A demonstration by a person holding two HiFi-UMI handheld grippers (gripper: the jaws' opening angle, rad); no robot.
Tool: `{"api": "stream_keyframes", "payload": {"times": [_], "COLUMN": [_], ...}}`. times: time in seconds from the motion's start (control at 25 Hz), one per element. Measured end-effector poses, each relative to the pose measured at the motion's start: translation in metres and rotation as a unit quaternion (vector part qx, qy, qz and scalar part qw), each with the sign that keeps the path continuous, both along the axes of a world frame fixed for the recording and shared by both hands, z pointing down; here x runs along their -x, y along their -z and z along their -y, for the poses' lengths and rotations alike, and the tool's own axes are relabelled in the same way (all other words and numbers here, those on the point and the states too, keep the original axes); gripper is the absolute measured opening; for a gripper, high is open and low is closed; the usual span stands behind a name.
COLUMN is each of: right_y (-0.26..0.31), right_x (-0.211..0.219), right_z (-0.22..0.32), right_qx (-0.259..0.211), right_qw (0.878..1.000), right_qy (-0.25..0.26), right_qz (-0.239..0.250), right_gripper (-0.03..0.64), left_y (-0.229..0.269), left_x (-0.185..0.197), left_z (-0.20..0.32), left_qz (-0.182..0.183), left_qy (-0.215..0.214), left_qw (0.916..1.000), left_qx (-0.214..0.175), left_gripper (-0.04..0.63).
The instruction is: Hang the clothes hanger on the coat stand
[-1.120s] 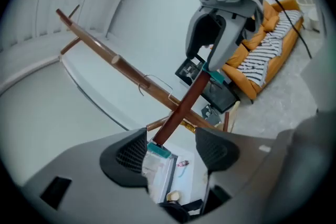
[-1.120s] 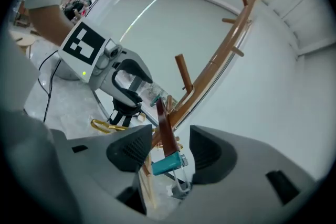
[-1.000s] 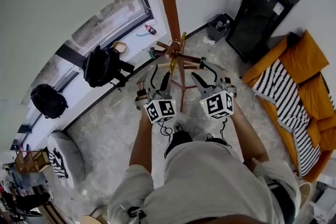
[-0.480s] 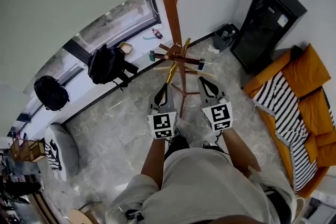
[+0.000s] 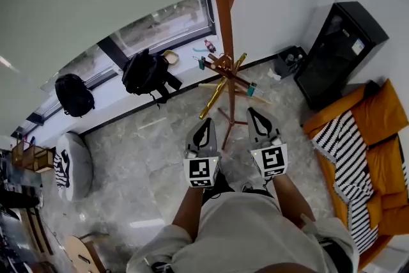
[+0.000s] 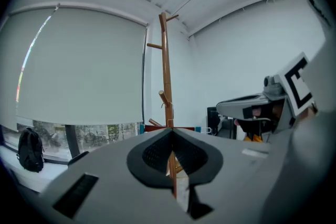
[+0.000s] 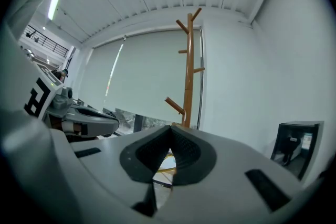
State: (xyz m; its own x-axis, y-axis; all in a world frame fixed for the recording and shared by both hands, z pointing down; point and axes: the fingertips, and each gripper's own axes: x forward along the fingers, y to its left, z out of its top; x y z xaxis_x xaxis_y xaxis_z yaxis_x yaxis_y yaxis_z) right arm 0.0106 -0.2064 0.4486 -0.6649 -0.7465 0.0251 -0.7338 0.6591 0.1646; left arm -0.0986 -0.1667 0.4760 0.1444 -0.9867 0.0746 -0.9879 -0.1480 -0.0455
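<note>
On the lower pegs of the wooden coat stand (image 5: 219,16), a dark red clothes hanger (image 6: 155,129) with teal ends is hanging crosswise against the pole. A gold-coloured bar (image 5: 213,99) is slanting down from the same cluster of pegs. I cannot tell exactly which peg is carrying the hanger.

Below the stand in the head view, the person is holding both grippers out side by side, one at each side of the pole's foot and clear of the hanger. The left gripper (image 5: 204,121) is pointing at the stand with its jaws pressed together and nothing between them. The right gripper (image 5: 254,112) is doing likewise, jaws closed and empty. In each gripper view the pole is rising straight above the closed jaw tips.

Around the stand, two black backpacks (image 5: 148,73) (image 5: 73,94) are sitting on the window ledge. A black cabinet (image 5: 339,54) is standing against the white wall, and a striped cloth (image 5: 348,156) is lying over an orange sofa (image 5: 380,124).
</note>
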Motion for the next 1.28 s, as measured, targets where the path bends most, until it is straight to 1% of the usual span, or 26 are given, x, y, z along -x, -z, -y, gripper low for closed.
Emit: {"api": "stream_keyframes", "payload": {"times": [0.08, 0.2, 0.28, 0.36, 0.44, 0.56, 0.68, 0.8, 0.88, 1.0, 1.08, 1.28], "right_y": [0.004, 0.013, 0.022, 0.028, 0.034, 0.041, 0.045, 0.046, 0.048, 0.055, 0.060, 0.066], "right_x": [-0.003, -0.004, -0.007, -0.010, -0.012, -0.012, -0.008, 0.001, 0.006, 0.019, 0.027, 0.034], "right_z": [-0.013, -0.033, -0.044, -0.056, -0.067, -0.079, -0.088, -0.092, -0.094, -0.104, -0.112, -0.118], "right_qx": [-0.003, -0.013, -0.022, -0.029, -0.039, -0.054, -0.055, -0.047, -0.041, -0.055, -0.062, -0.043], "right_qw": [1.000, 0.999, 0.999, 0.999, 0.998, 0.997, 0.997, 0.998, 0.999, 0.998, 0.997, 0.999], "right_qy": [0.014, 0.035, 0.042, 0.043, 0.045, 0.048, 0.045, 0.034, 0.029, 0.029, 0.029, 0.024], "right_qz": [0.003, 0.007, 0.010, 0.015, 0.014, -0.002, -0.015, -0.016, -0.012, -0.016, -0.021, 0.007], "right_gripper": [0.004, 0.005, 0.003, 0.003, 0.004, 0.003, 0.003, 0.004, 0.003, 0.004, 0.003, 0.003], "left_y": [0.003, 0.008, 0.008, 0.009, 0.011, 0.016, 0.020, 0.025, 0.034, 0.044, 0.046, 0.052], "left_x": [-0.004, -0.002, -0.002, -0.004, -0.008, -0.015, -0.012, 0.004, 0.015, 0.031, 0.036, 0.040], "left_z": [-0.017, -0.039, -0.052, -0.066, -0.079, -0.095, -0.106, -0.107, -0.108, -0.111, -0.114, -0.119], "left_qz": [-0.002, 0.001, 0.006, 0.006, -0.005, -0.019, -0.012, -0.009, -0.006, 0.006, 0.006, 0.002], "left_qy": [0.009, 0.041, 0.057, 0.063, 0.063, 0.059, 0.052, 0.049, 0.049, 0.047, 0.045, 0.040], "left_qw": [1.0000, 0.9992, 0.9983, 0.9980, 0.9980, 0.9981, 0.9986, 0.9987, 0.9987, 0.9986, 0.9987, 0.9986], "left_qx": [-0.003, -0.006, -0.007, -0.004, -0.001, 0.000, -0.002, -0.005, -0.015, -0.023, -0.024, -0.034], "left_gripper": [0.009, 0.009, 0.009, 0.009, 0.009, 0.009, 0.009, 0.009, 0.009, 0.009, 0.009, 0.009]}}
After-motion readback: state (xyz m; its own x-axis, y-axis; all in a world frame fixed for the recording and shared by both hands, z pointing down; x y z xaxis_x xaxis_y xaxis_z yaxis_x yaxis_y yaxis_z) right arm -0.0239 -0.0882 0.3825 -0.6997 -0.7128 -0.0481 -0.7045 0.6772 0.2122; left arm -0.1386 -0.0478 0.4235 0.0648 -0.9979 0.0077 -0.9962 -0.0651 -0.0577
